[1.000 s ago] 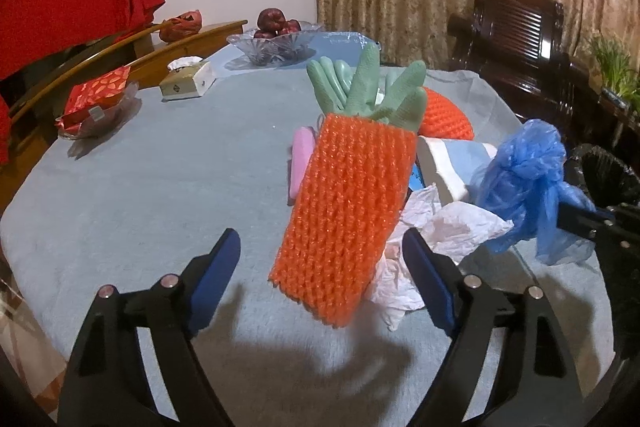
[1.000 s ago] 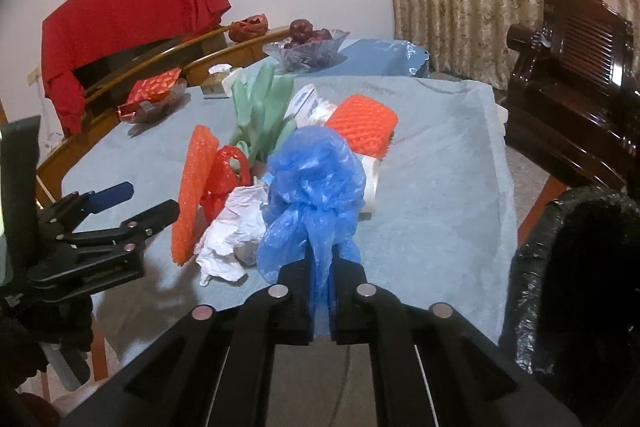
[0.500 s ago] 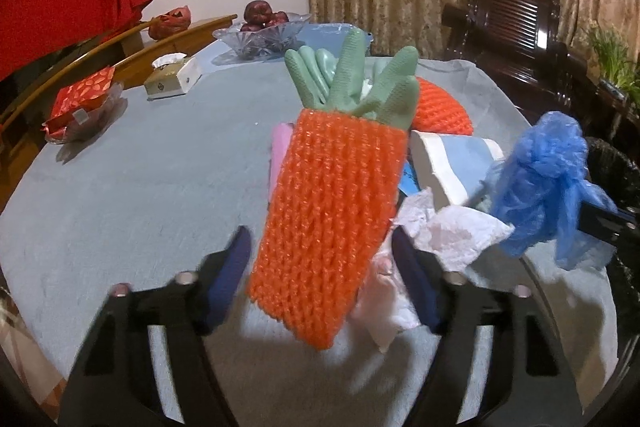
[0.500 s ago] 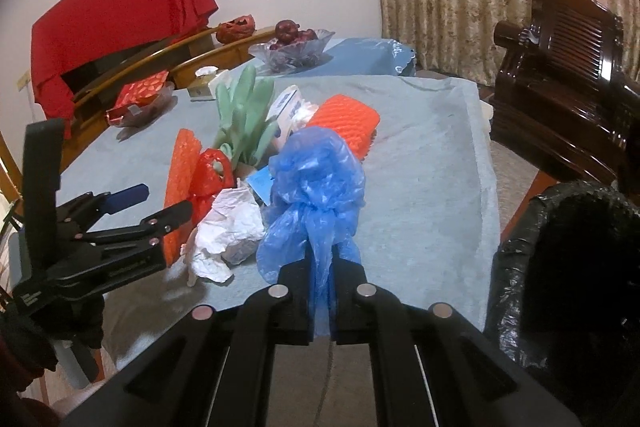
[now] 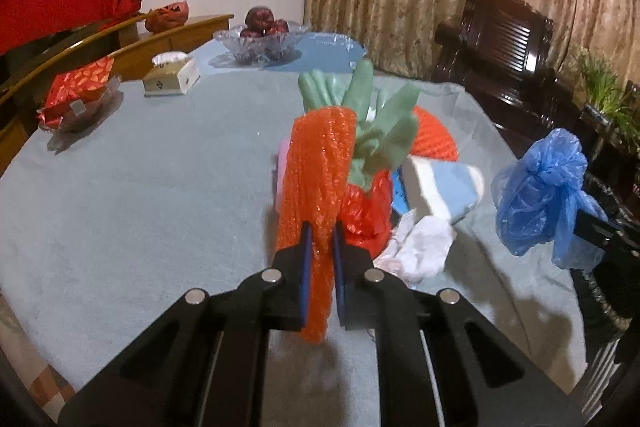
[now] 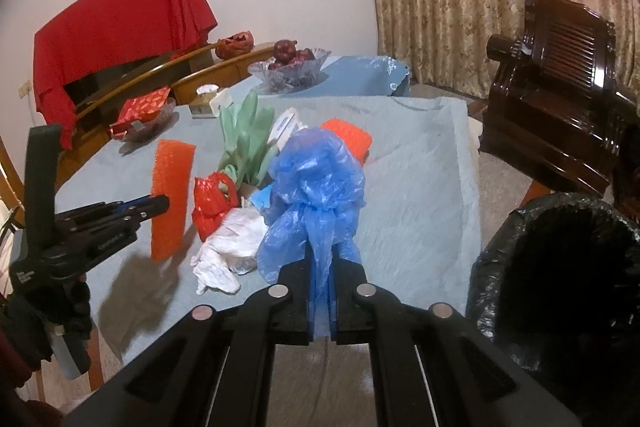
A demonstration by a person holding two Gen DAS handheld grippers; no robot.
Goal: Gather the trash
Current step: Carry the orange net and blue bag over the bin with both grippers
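My left gripper (image 5: 319, 227) is clenched on the orange foam net sleeve (image 5: 316, 179), which stands nearly upright between the blue pads, its lower end hanging clear of the table (image 5: 140, 187). My right gripper (image 6: 320, 255) is clamped on the tail of the blue plastic bag (image 6: 316, 179), bunched above the fingers and held off the cloth. I note the remaining trash heaped mid-table: a red plastic bag (image 6: 212, 199), crumpled white paper (image 6: 228, 251), green rubber gloves (image 6: 248, 135) and a second orange net (image 6: 348, 139). The black-lined bin (image 6: 560, 267) stands just beside the table's right edge, mouth open. A fruit bowl (image 5: 262, 41) sits at the far end.
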